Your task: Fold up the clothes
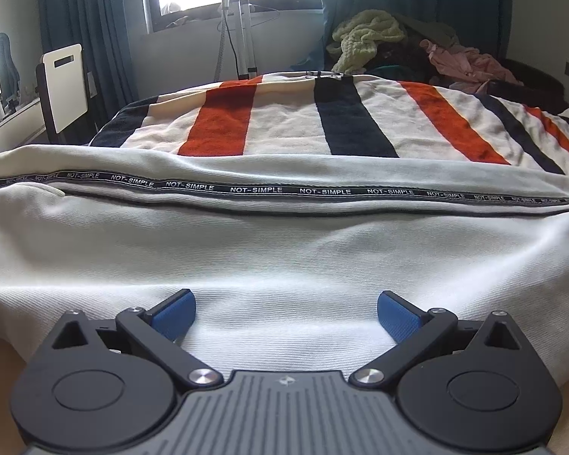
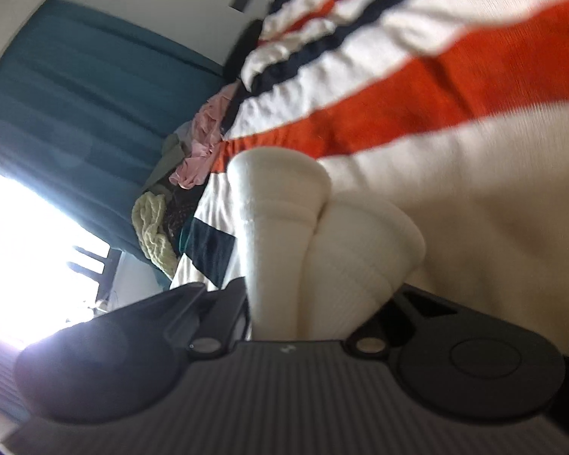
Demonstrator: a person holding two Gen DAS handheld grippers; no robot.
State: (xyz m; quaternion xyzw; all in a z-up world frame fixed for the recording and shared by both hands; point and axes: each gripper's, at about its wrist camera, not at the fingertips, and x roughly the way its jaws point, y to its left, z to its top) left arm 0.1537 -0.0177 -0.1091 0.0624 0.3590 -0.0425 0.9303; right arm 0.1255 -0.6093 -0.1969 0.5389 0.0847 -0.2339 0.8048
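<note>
White trousers with a black "NOT-SIMPLE" side tape lie flat across the bed in the left wrist view. My left gripper is open, its blue pads resting low over the white cloth near its front edge, holding nothing. In the right wrist view, which is tilted and blurred, my right gripper is shut on a bunched fold of the white trousers; the cloth hides its fingertips.
A striped orange, navy and cream blanket covers the bed. A pile of clothes lies at the far right by teal curtains. A garment steamer stand and a chair stand beyond the bed.
</note>
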